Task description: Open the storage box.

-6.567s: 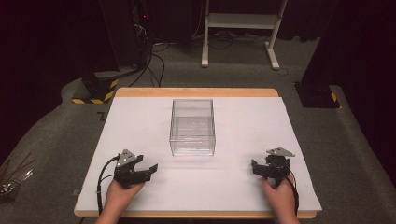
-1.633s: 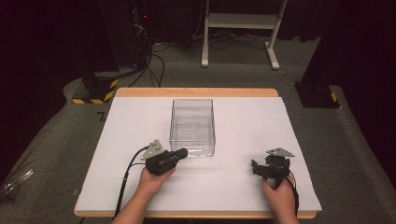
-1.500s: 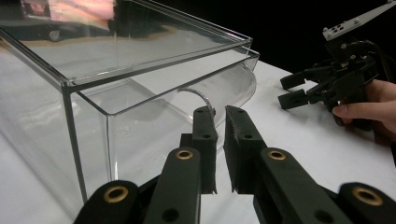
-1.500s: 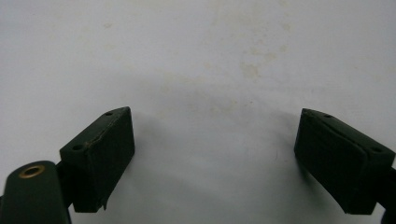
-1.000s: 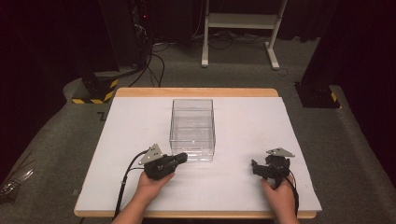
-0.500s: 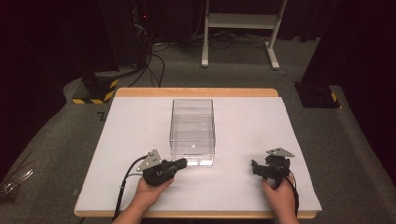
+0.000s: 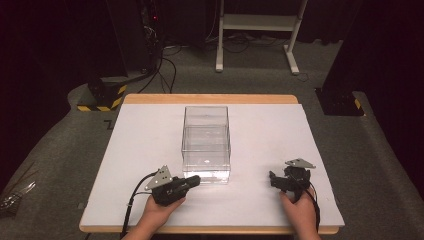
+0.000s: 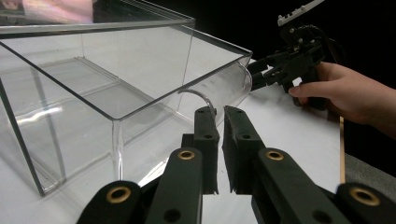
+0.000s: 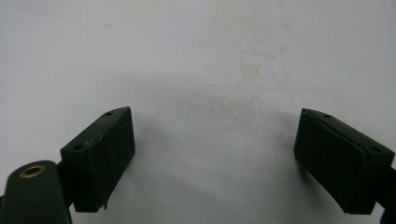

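Box [image 7: 206, 142], clear and lidless, stands mid-table [image 7: 140, 135] in the high view; white surface lies free on every side. Left gripper [image 7: 192, 181] sits just before the box's near left corner; right gripper [image 7: 273, 180] lies well apart. Left gripper view: jaws nearly closed, holding nothing, tips near the curved handle [image 8: 198, 97] on the near wall. Right gripper view: jaws wide apart, empty, over bare table

In the left gripper view the clear box [image 8: 93, 88] is cut off by the left and top edges. Whether the handle [image 8: 198, 98] is pinched stays unclear. At the high view's lower left edge, a shiny object [image 7: 15, 197] is too small to identify.
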`<act>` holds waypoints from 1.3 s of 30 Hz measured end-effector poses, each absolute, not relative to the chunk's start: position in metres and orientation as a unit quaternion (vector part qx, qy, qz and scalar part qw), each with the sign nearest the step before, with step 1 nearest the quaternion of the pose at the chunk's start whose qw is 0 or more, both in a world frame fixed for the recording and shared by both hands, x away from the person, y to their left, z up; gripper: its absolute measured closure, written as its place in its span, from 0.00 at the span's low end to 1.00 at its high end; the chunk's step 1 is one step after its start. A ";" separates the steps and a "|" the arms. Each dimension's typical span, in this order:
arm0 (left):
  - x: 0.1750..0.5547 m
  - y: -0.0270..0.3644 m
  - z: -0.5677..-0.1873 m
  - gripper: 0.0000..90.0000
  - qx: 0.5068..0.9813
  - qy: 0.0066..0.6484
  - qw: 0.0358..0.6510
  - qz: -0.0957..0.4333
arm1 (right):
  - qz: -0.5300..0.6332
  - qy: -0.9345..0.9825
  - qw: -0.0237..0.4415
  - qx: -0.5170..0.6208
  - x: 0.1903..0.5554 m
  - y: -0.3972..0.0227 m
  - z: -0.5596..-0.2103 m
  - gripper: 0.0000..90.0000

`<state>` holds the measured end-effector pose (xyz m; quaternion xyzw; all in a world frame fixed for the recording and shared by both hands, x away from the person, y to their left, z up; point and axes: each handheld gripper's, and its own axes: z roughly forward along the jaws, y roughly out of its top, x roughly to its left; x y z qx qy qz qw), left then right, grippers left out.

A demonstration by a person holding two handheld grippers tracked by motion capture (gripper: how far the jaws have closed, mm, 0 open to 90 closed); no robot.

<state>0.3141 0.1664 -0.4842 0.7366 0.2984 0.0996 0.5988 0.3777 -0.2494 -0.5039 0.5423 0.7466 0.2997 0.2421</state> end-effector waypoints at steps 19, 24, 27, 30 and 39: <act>0.294 0.167 -0.485 0.94 0.742 0.284 0.601 0.090 | 0.300 0.746 0.243 0.542 0.378 -0.249 -0.504 0.14; 0.289 0.167 -0.484 0.94 0.744 0.281 0.600 0.086 | 0.300 0.746 0.243 0.542 0.378 -0.249 -0.504 0.14; 0.285 0.167 -0.484 0.94 0.747 0.277 0.599 0.086 | 0.300 0.746 0.243 0.542 0.378 -0.249 -0.504 0.14; 0.282 0.166 -0.484 0.94 0.746 0.276 0.600 0.083 | 0.300 0.746 0.243 0.542 0.378 -0.249 -0.504 0.14; 0.275 0.170 -0.486 0.94 0.748 0.274 0.599 0.086 | 0.300 0.747 0.243 0.542 0.377 -0.249 -0.504 0.14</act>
